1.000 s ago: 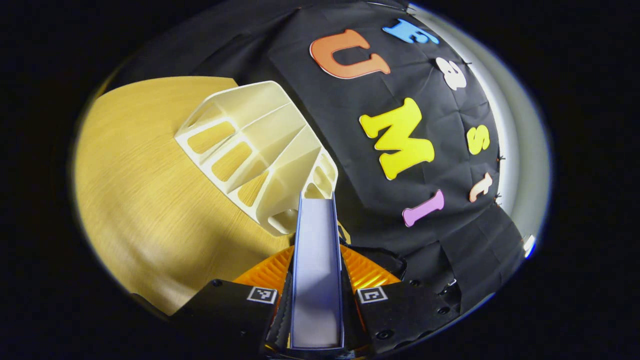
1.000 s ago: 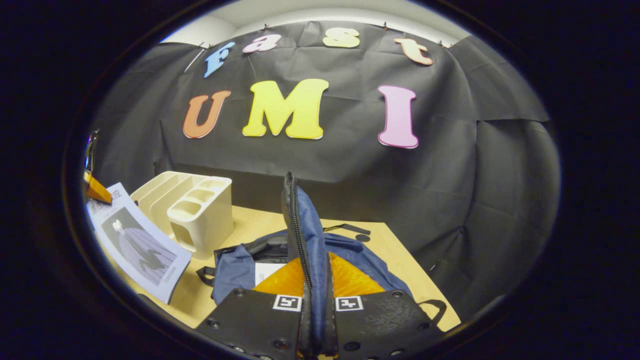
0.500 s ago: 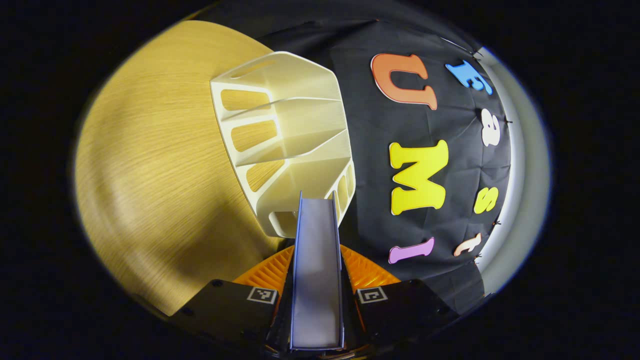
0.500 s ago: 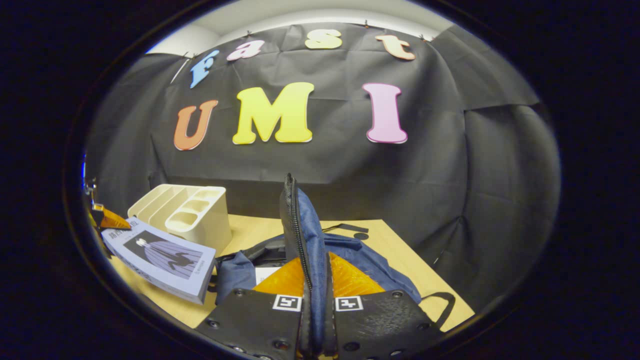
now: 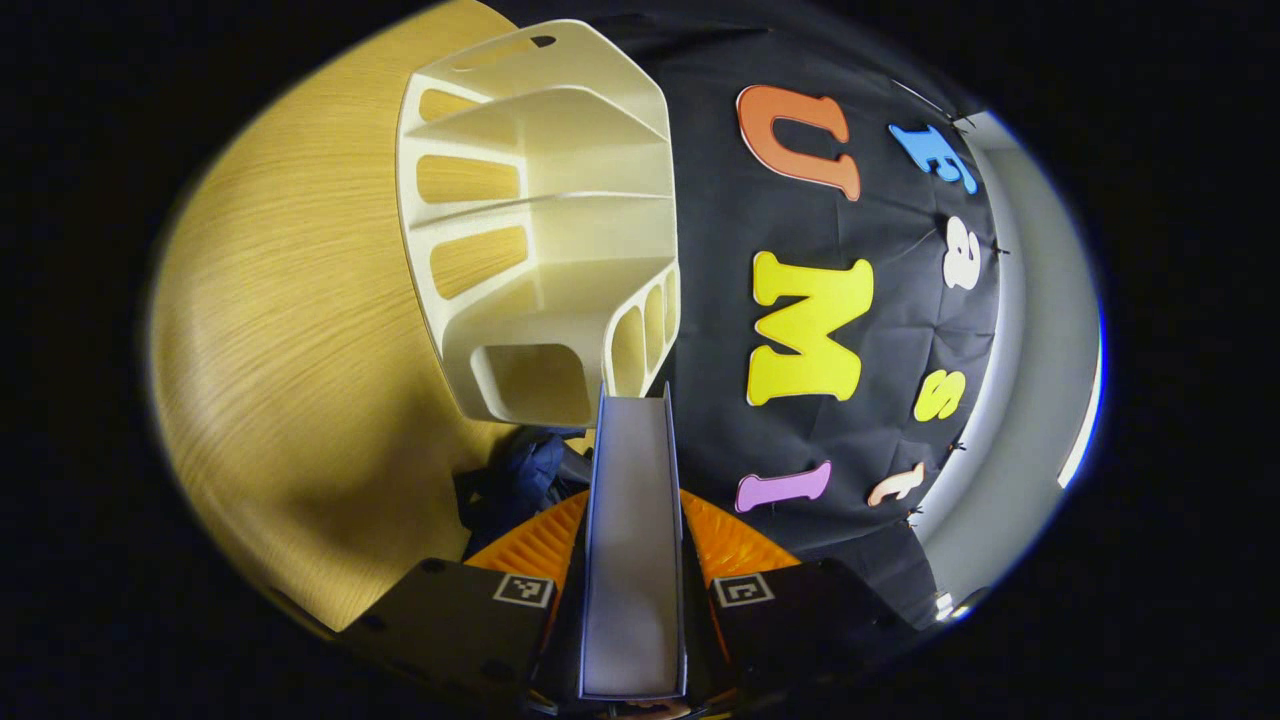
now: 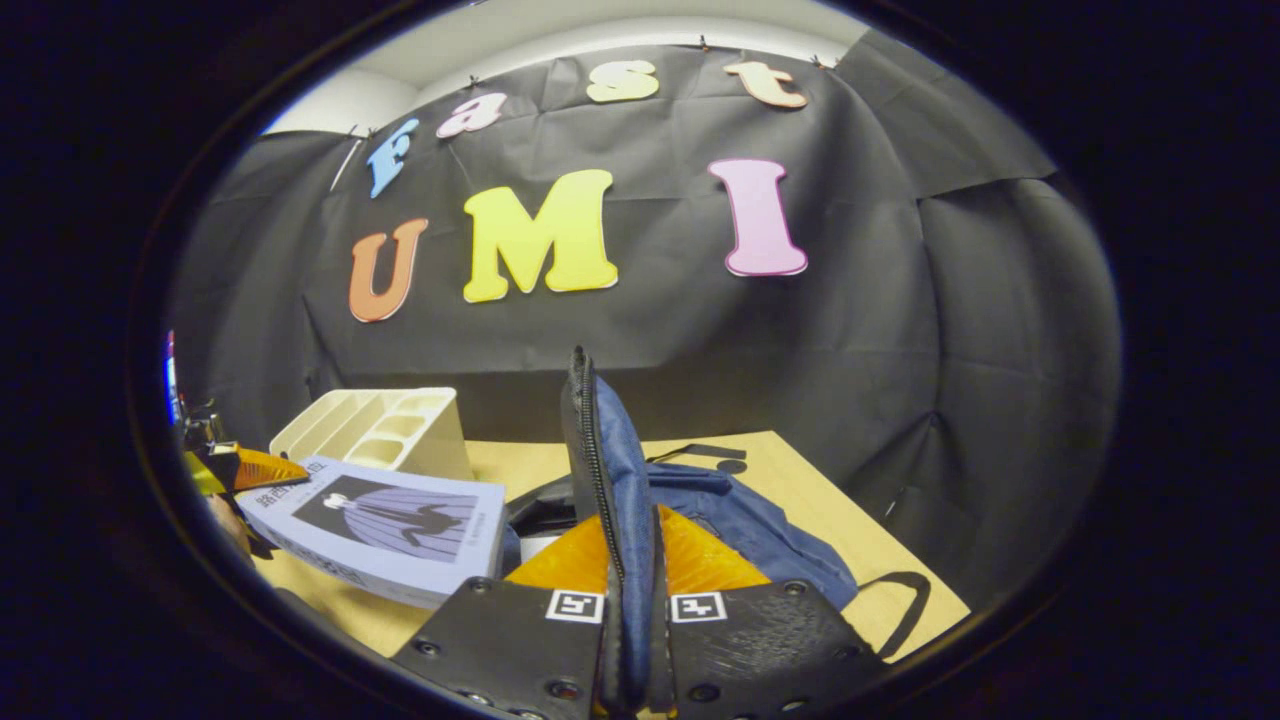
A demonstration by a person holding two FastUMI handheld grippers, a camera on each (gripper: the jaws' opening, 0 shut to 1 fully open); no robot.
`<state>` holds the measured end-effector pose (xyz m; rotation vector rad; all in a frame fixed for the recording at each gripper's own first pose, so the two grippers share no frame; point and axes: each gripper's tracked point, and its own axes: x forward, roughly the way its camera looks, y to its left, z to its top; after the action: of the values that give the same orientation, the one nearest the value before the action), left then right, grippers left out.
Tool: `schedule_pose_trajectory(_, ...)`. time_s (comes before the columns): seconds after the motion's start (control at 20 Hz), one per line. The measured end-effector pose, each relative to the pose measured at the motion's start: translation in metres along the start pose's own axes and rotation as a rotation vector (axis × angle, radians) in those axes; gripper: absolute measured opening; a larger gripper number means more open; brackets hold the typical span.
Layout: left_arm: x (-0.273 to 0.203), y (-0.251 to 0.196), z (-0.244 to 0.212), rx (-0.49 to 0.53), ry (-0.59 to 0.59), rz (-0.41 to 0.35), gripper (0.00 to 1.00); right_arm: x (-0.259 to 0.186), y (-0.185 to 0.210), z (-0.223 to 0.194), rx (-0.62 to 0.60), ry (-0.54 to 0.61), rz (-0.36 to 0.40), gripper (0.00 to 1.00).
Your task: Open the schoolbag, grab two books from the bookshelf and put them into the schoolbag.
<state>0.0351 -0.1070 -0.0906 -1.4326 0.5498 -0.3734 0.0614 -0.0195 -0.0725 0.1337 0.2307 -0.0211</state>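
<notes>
— So, what has the left gripper (image 5: 632, 560) got?

— A pale lilac book (image 5: 632, 540), pinched edge-on between both fingers; its near end is cut off at the bottom of the left gripper view. In the right gripper view that book (image 6: 385, 525) lies nearly flat, to the left of the bag.

— And the bookshelf?

— The cream bookshelf (image 5: 545, 240) stands on the wooden table (image 5: 290, 360) at the far left, just past the book's tip. Its slots look bare, though the deepest corners are hard to see.

— The other hand?

— The right gripper (image 6: 632, 620) is clamped on the raised zipper flap (image 6: 598, 470) of the navy schoolbag (image 6: 740, 520). The bag's mouth is mostly hidden behind flap and fingers; something white inside is too covered to make out.
</notes>
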Motion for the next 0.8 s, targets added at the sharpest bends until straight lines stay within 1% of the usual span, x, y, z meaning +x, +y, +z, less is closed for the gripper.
schedule_pose_trajectory(0.1, 0.006, 0.013, -0.008, 0.059, -0.017, 0.045, 0.44, -0.003, 0.0, 0.002, -0.003, -0.008, 0.006, 0.1)
schedule_pose_trajectory(0.15, 0.009, 0.018, -0.011, 0.108, -0.028, 0.074, 0.44, -0.004, 0.0, 0.003, -0.004, -0.013, 0.008, 0.1)
schedule_pose_trajectory(0.25, 0.01, 0.018, -0.013, 0.184, -0.049, 0.095, 0.44, -0.006, 0.002, 0.004, -0.006, -0.019, 0.019, 0.1)
schedule_pose_trajectory(0.3, 0.012, 0.023, -0.013, 0.251, -0.067, 0.135, 0.44, -0.006, 0.001, 0.005, -0.007, -0.022, 0.021, 0.1)
schedule_pose_trajectory(0.35, 0.014, 0.024, -0.018, 0.296, -0.071, 0.155, 0.44, -0.007, 0.0, 0.006, -0.004, -0.028, 0.024, 0.1)
schedule_pose_trajectory(0.45, 0.021, 0.024, -0.032, 0.406, -0.047, 0.18, 0.45, -0.008, 0.002, 0.008, 0.003, -0.032, 0.033, 0.1)
schedule_pose_trajectory(0.55, 0.033, 0.029, -0.061, 0.499, 0.028, 0.182, 0.45, -0.009, 0.006, 0.012, -0.004, -0.045, 0.048, 0.1)
schedule_pose_trajectory(0.65, 0.043, 0.033, -0.058, 0.539, -0.022, 0.19, 0.45, -0.016, 0.008, 0.025, -0.014, -0.086, 0.052, 0.1)
schedule_pose_trajectory(0.7, 0.048, 0.034, -0.061, 0.568, -0.025, 0.201, 0.4, -0.016, 0.011, 0.025, -0.017, -0.096, 0.057, 0.1)
schedule_pose_trajectory(0.75, 0.051, 0.034, -0.065, 0.593, -0.03, 0.208, 0.45, -0.016, 0.016, 0.025, -0.02, -0.098, 0.071, 0.1)
schedule_pose_trajectory(0.8, 0.054, 0.035, -0.069, 0.61, -0.045, 0.212, 0.45, -0.016, 0.022, 0.025, -0.022, -0.096, 0.085, 0.1)
